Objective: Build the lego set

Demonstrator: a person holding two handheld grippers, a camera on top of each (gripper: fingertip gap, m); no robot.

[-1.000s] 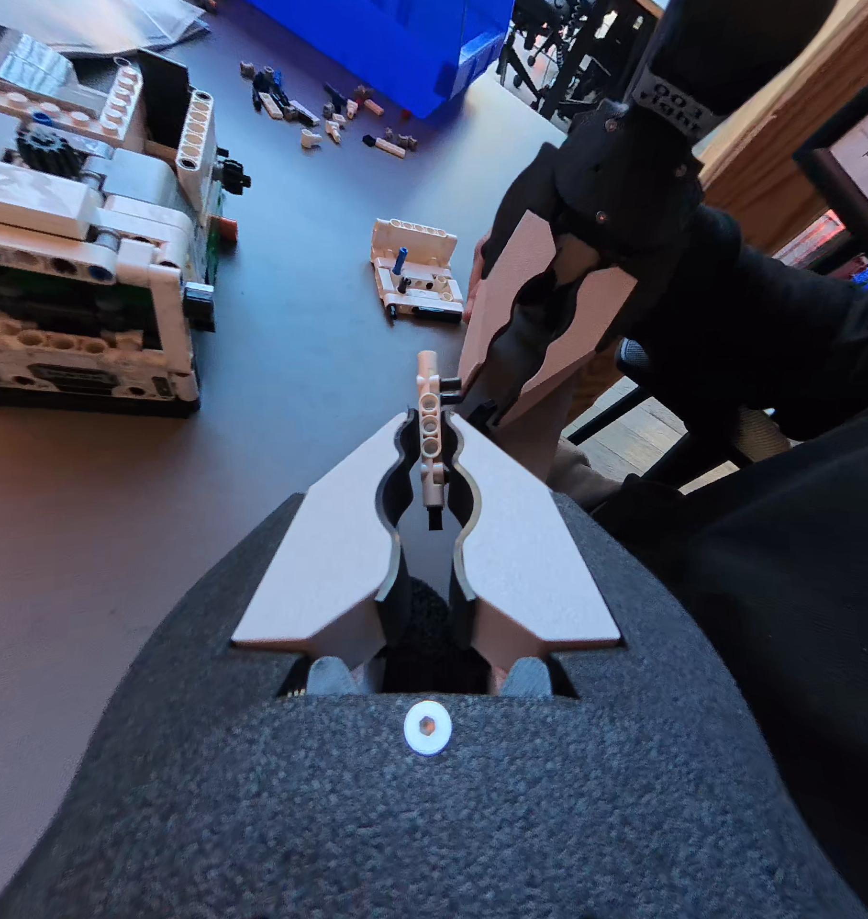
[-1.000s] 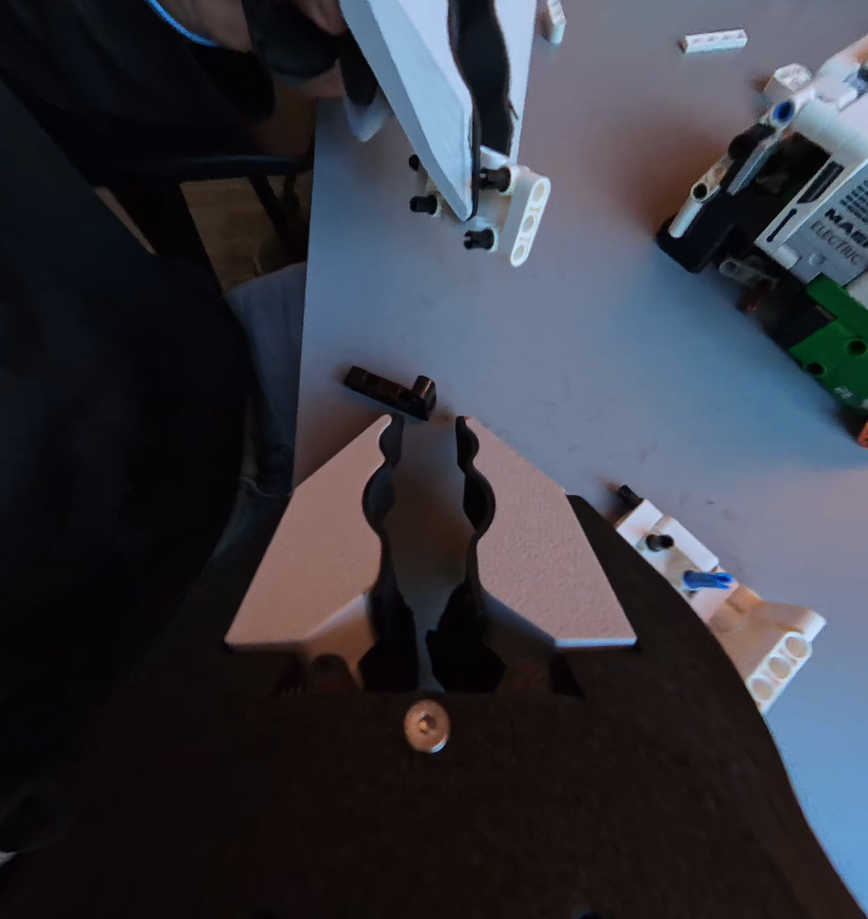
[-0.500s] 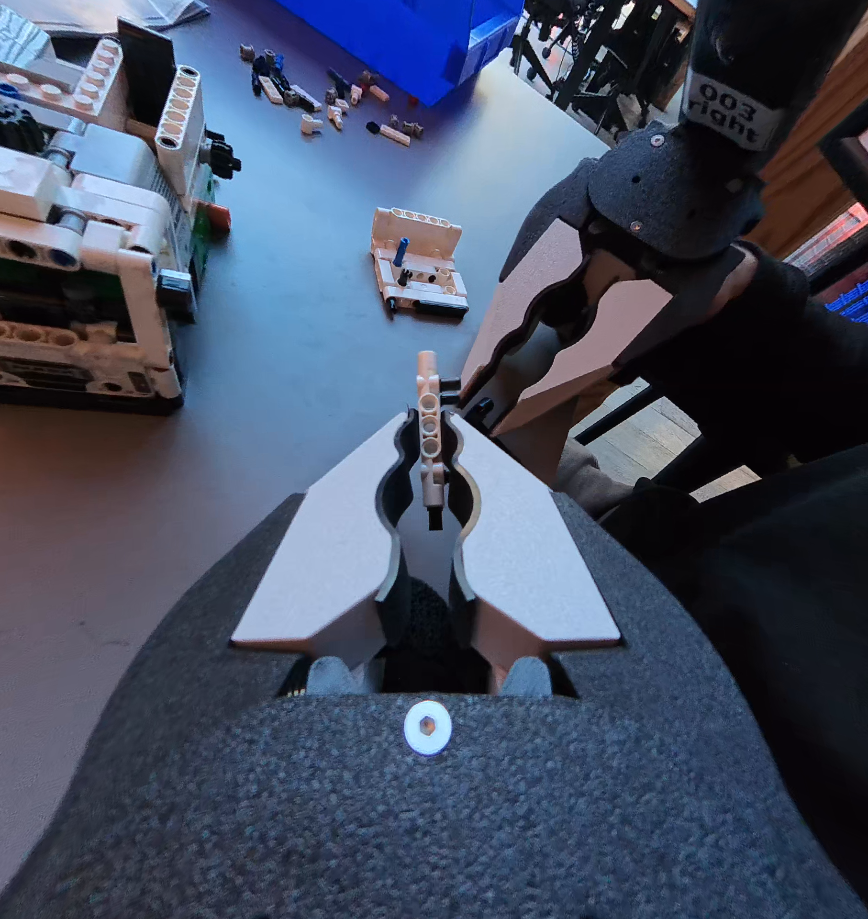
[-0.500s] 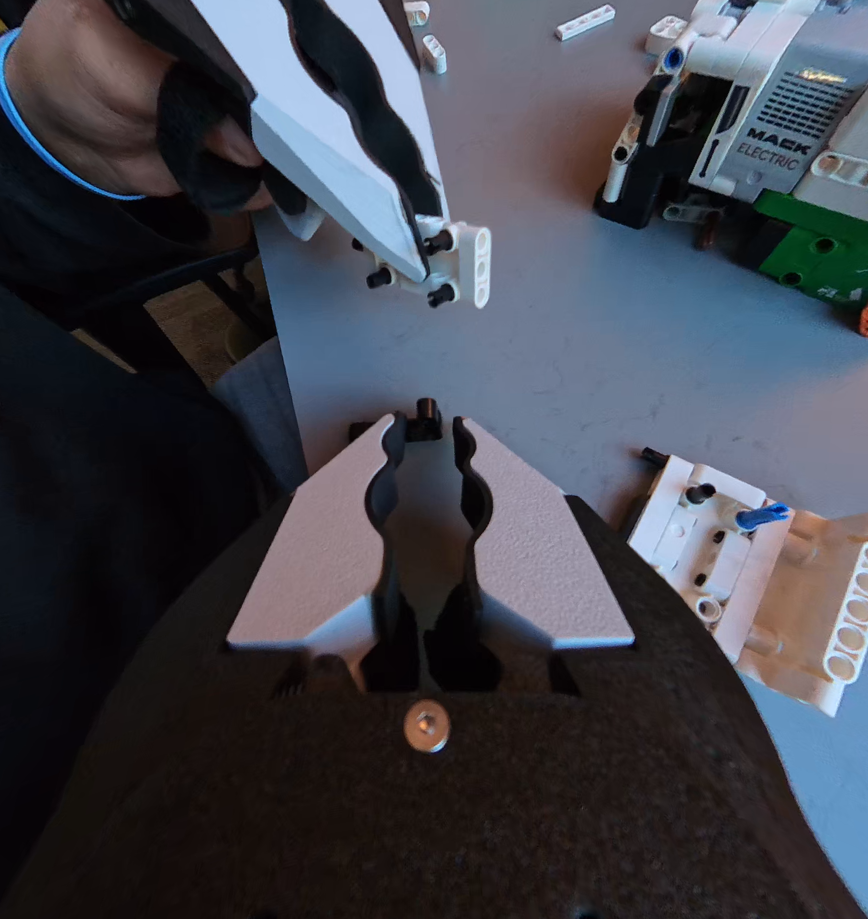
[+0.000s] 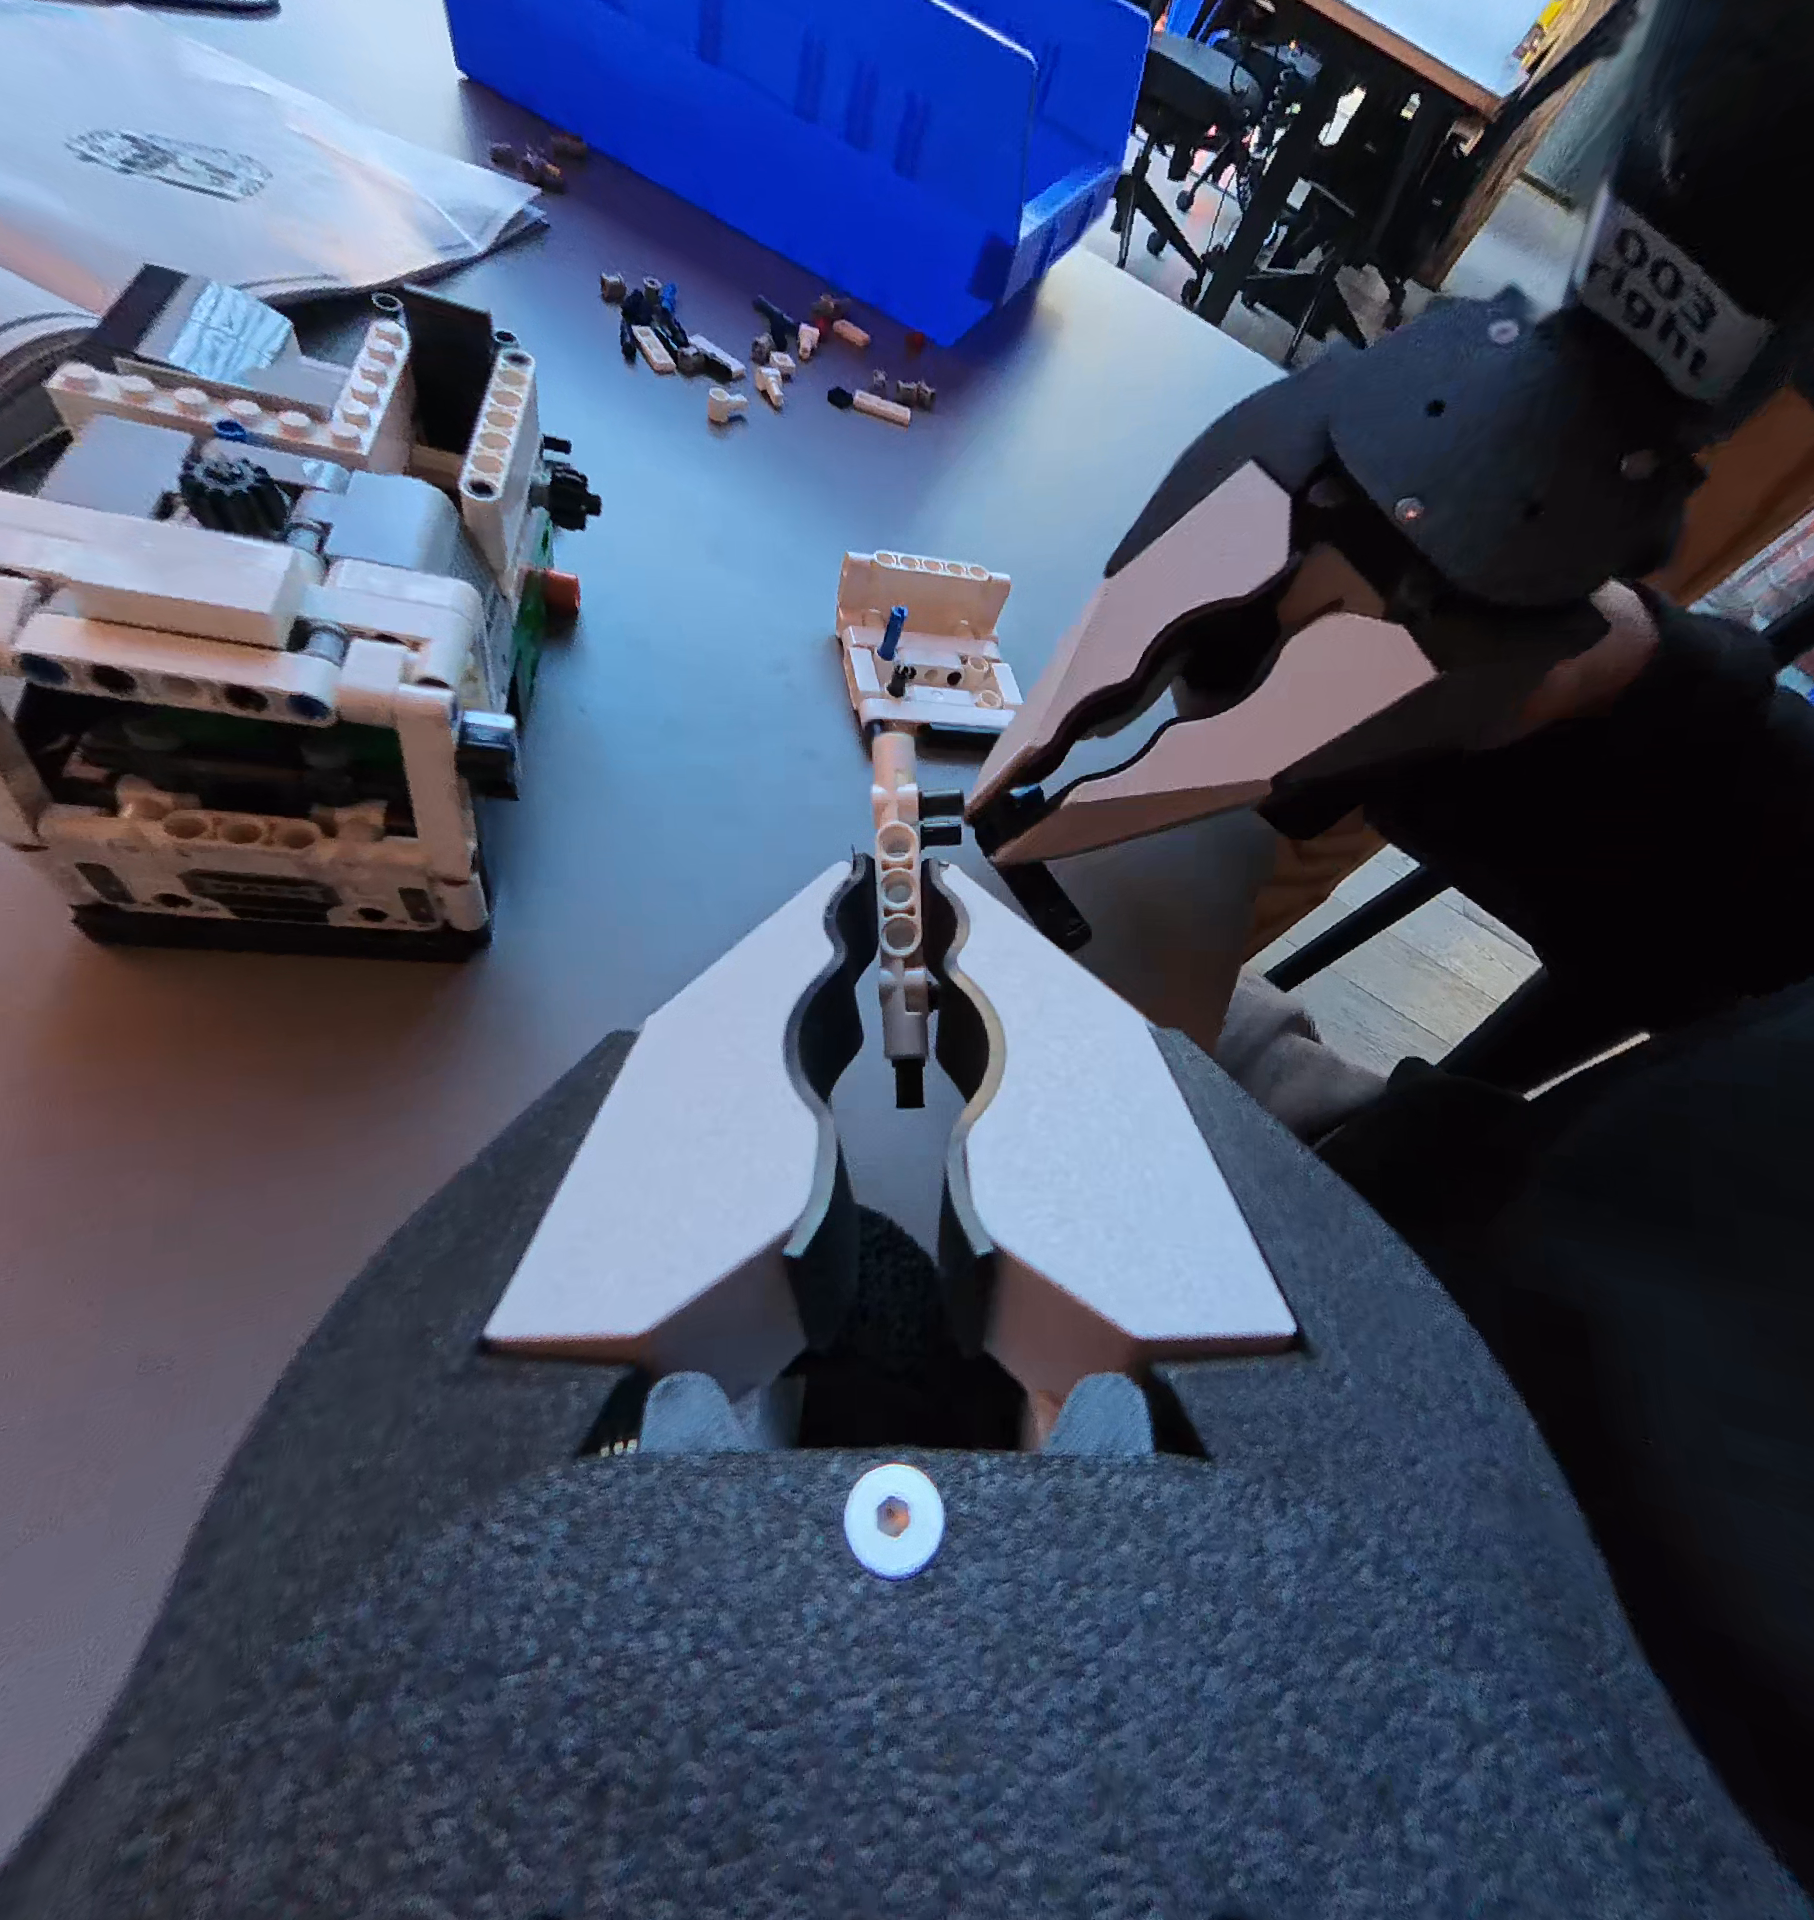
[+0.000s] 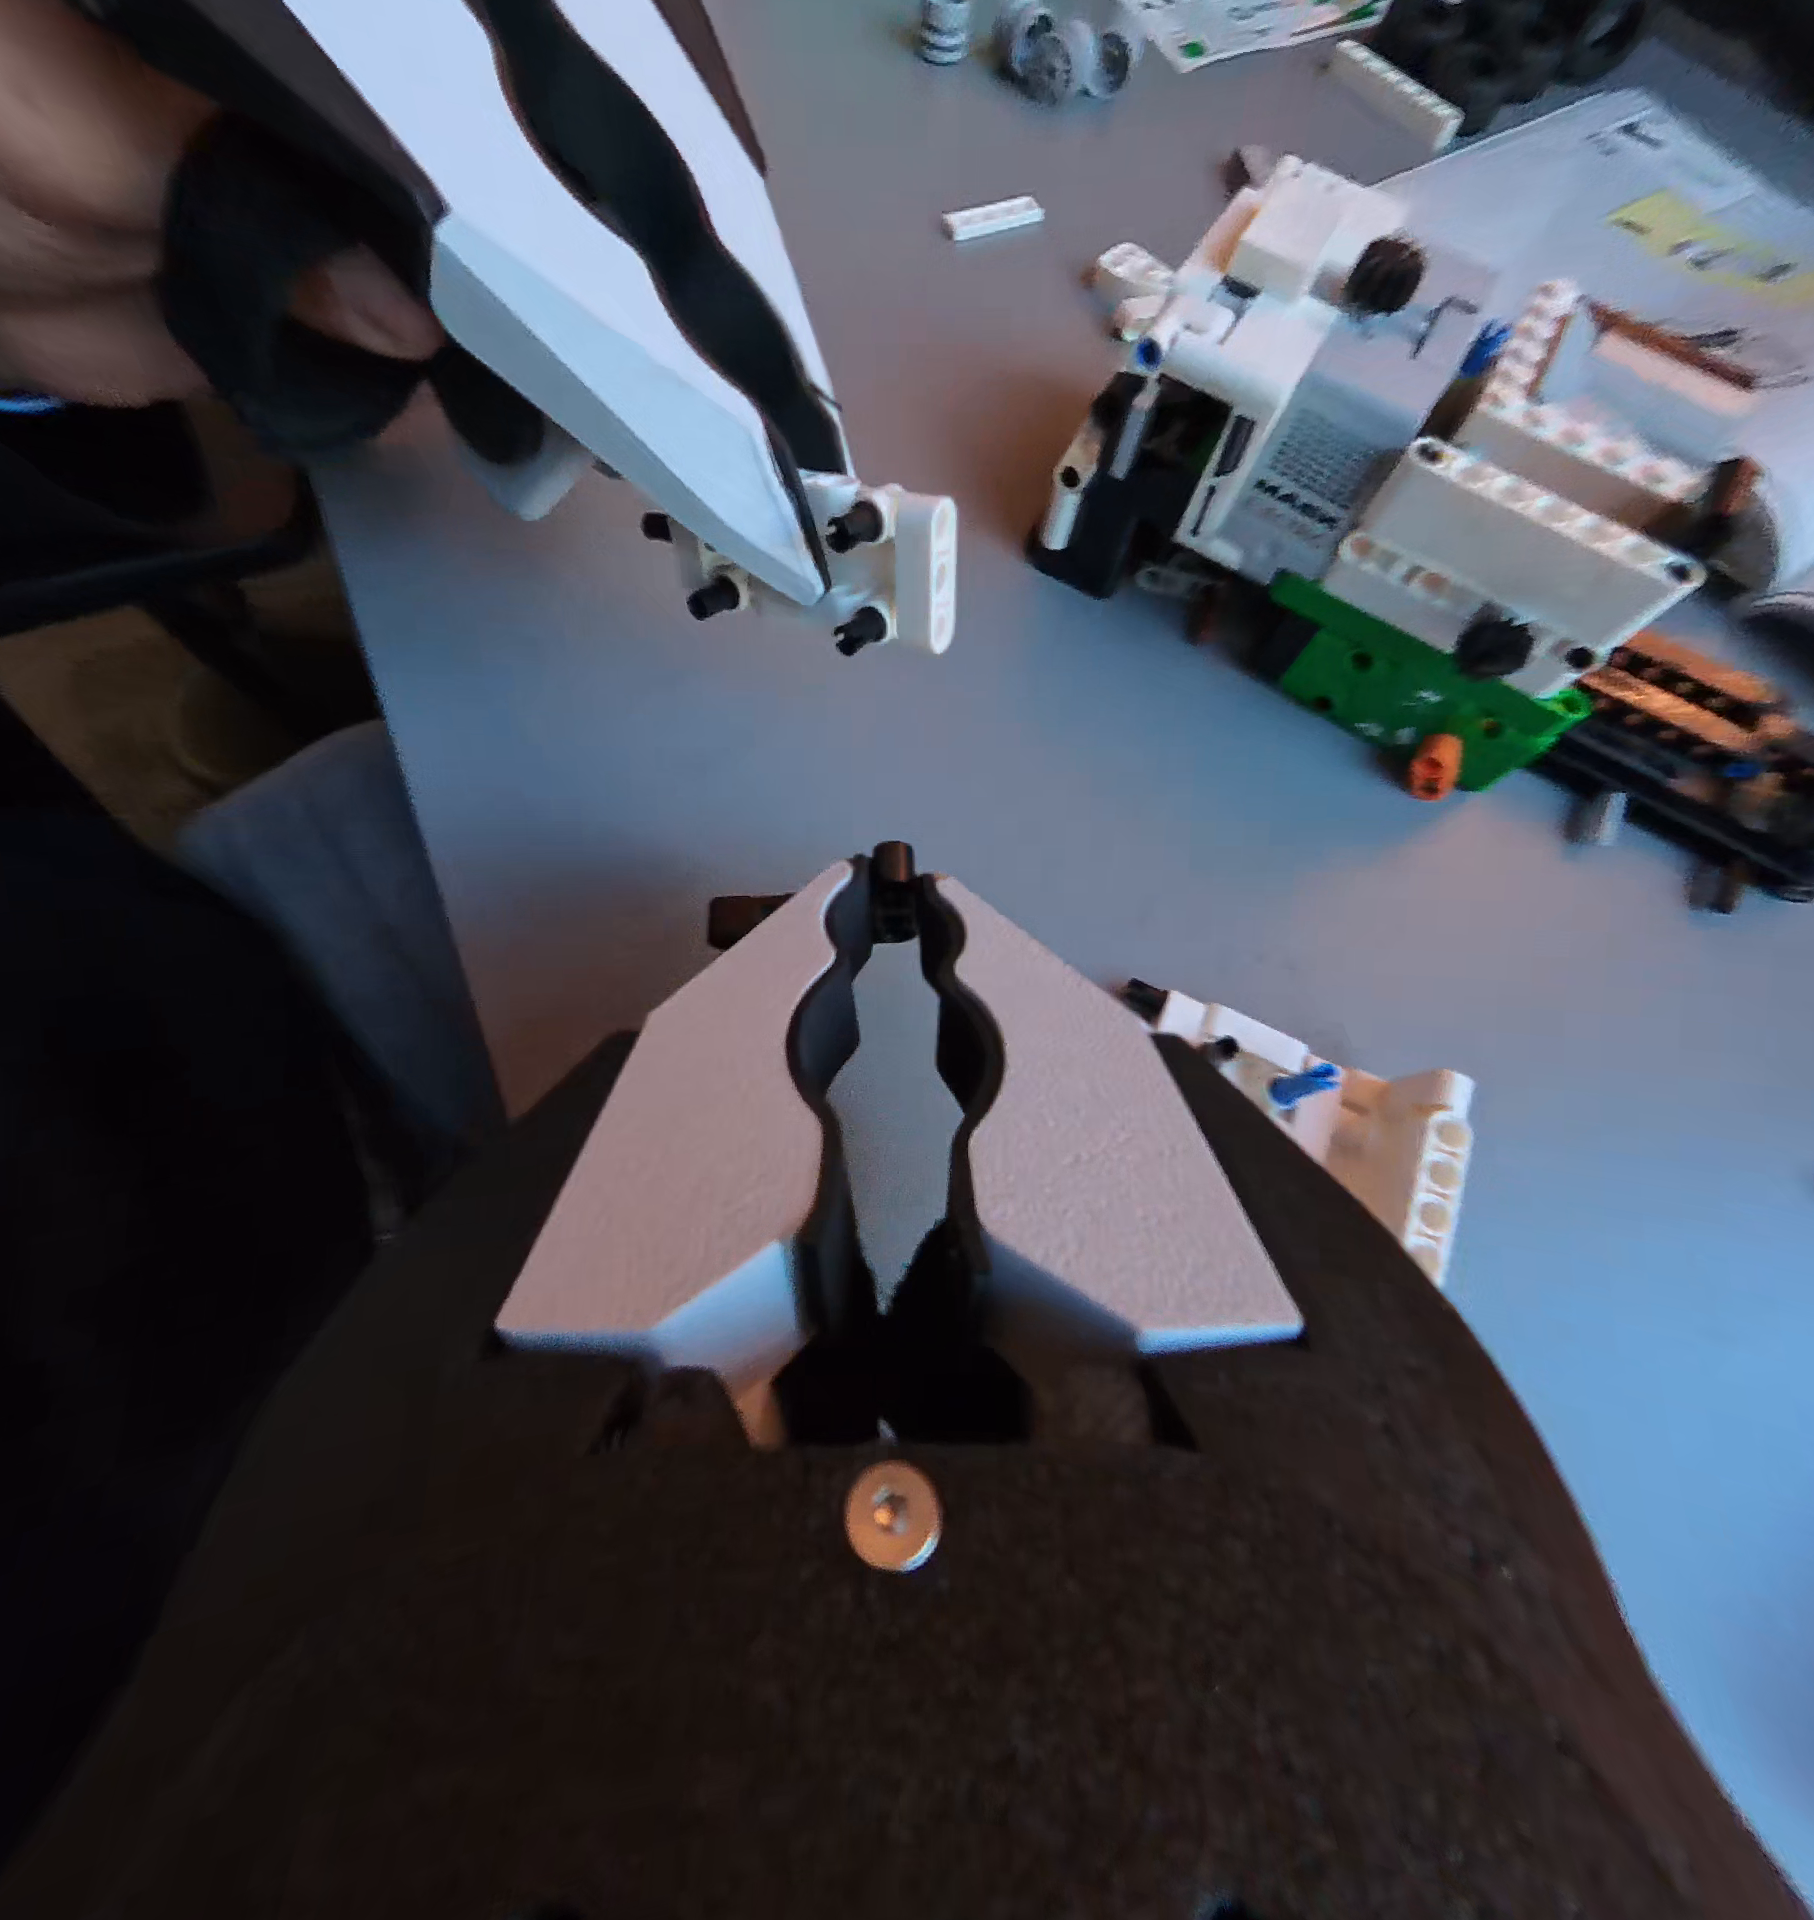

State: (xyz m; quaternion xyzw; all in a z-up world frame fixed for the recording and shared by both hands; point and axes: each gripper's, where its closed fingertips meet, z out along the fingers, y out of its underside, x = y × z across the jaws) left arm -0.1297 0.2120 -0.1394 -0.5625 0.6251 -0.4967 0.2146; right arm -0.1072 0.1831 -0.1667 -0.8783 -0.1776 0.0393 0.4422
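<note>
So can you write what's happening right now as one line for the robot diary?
left gripper: shut on white beam piece | right gripper: shut on black connector | truck model: on table, untouched

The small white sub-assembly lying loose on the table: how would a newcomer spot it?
Start at the big white-and-green truck. Nearer the table edge, beside the right gripper, lies the white sub-assembly. Unlike the other white pieces nearby, a blue pin sticks up from it.

Your left tool (image 5: pixel 901 894) is closed, both fingers pinching a white pinned piece (image 5: pixel 898 883) at the tips. Your right tool (image 6: pixel 890 896) is nearly closed, tips clamping a small black piece (image 6: pixel 891 883). Your bare left hand (image 6: pixel 103 239) grips the left tool's handle. The tool tips sit near each other.
</note>
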